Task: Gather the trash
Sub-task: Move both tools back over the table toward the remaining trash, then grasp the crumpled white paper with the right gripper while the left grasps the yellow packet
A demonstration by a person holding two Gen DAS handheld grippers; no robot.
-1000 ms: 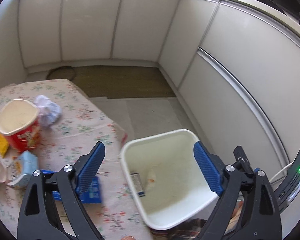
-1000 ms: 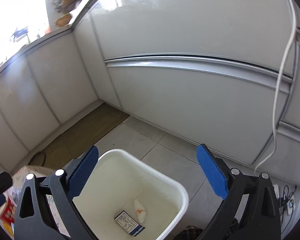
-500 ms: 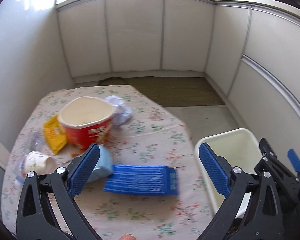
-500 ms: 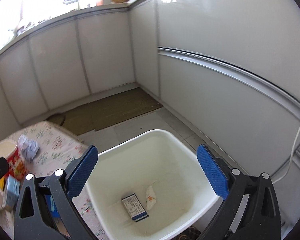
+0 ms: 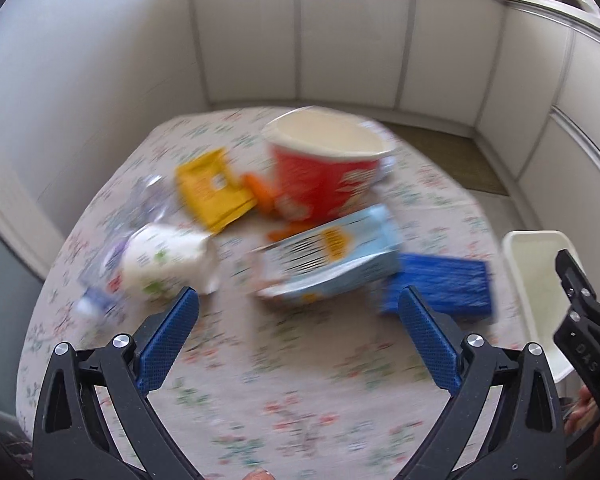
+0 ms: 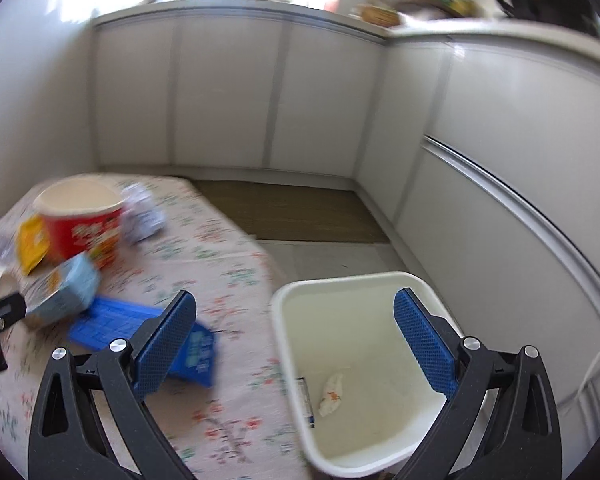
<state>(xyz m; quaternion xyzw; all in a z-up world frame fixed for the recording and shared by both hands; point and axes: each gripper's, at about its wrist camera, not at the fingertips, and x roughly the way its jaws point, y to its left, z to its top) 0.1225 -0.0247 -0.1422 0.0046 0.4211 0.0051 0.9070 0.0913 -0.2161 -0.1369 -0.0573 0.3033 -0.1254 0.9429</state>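
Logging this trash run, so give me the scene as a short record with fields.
left gripper: open, empty, above the table
right gripper: open, empty, between table edge and bin
table: floral cloth, litter on it
litter on table: red cup, yellow packet, light blue carton, blue box, white paper cup
bin: white, on the floor beside the table
in bin: crumpled wrapper, small box
image: motion blur

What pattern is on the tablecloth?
A small floral print, pink and green on a pale cloth, on the tablecloth; the right wrist view shows it best.
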